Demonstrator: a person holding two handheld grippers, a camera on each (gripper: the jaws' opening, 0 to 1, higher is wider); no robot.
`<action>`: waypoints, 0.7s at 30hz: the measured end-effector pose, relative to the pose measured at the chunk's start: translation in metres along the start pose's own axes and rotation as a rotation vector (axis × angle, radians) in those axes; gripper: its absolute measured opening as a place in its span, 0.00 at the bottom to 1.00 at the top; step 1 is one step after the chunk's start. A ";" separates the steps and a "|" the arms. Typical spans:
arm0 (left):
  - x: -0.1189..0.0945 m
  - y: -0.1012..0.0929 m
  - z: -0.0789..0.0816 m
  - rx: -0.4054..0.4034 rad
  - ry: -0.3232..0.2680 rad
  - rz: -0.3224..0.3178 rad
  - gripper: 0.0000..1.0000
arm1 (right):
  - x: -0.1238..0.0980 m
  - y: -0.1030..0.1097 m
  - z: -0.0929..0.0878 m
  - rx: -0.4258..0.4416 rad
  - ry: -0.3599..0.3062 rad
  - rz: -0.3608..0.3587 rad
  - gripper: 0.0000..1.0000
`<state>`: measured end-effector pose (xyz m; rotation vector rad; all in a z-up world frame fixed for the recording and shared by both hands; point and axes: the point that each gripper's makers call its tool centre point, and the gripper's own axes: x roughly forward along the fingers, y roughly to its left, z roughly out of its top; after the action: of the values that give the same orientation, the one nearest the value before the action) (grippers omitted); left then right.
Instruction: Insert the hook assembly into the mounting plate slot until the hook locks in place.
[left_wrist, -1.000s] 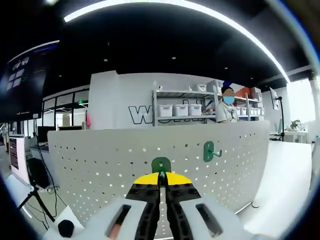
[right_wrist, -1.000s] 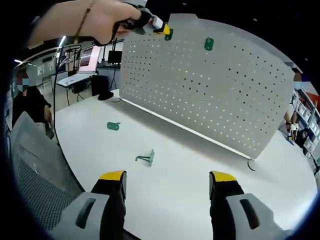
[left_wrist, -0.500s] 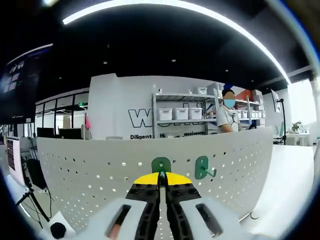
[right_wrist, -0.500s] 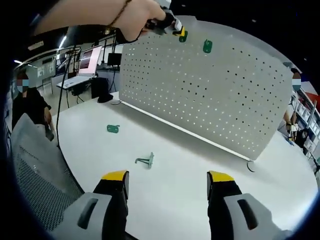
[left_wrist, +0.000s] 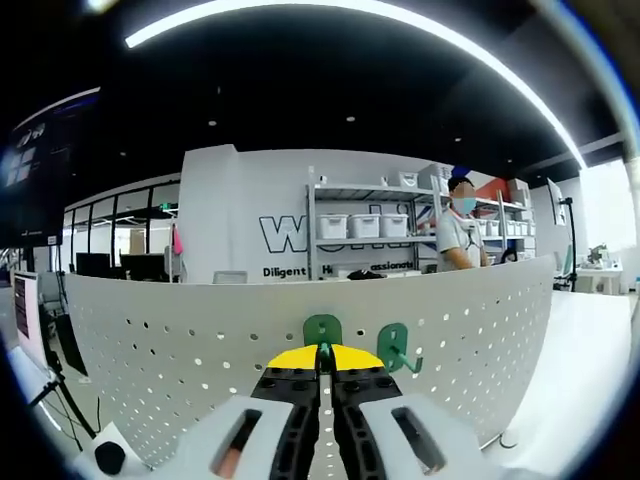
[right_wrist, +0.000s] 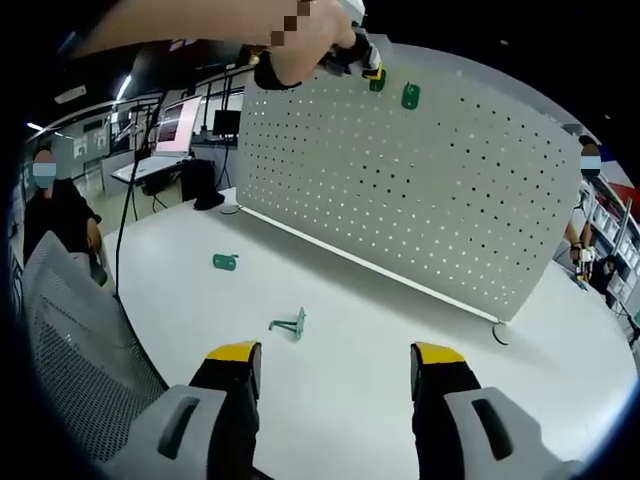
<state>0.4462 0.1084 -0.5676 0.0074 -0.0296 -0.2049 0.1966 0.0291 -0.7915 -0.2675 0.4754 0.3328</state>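
Green hook (left_wrist: 322, 329) pinched in left claw (left_wrist: 322, 362) near pegboard (left_wrist: 180, 345) top edge; right claw (right_wrist: 335, 357) wide.

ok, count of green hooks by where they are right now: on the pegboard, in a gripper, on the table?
On the pegboard: 1, the mounted hook.
In a gripper: 1, the held hook, clamped by the left gripper at the board's top edge.
On the table: 2, the flat hook and the tipped hook.
Total: 4 green hooks.
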 end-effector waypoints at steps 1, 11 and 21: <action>0.000 0.000 0.000 0.000 0.002 0.000 0.01 | 0.000 0.000 0.000 0.000 -0.001 0.000 0.58; 0.003 0.001 -0.004 0.021 0.012 0.036 0.02 | -0.001 0.000 0.003 -0.001 -0.016 0.001 0.57; 0.005 -0.004 -0.007 0.043 0.000 0.055 0.02 | -0.003 0.002 0.006 -0.017 -0.033 0.007 0.57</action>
<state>0.4502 0.1037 -0.5742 0.0496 -0.0346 -0.1497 0.1961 0.0317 -0.7857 -0.2769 0.4411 0.3477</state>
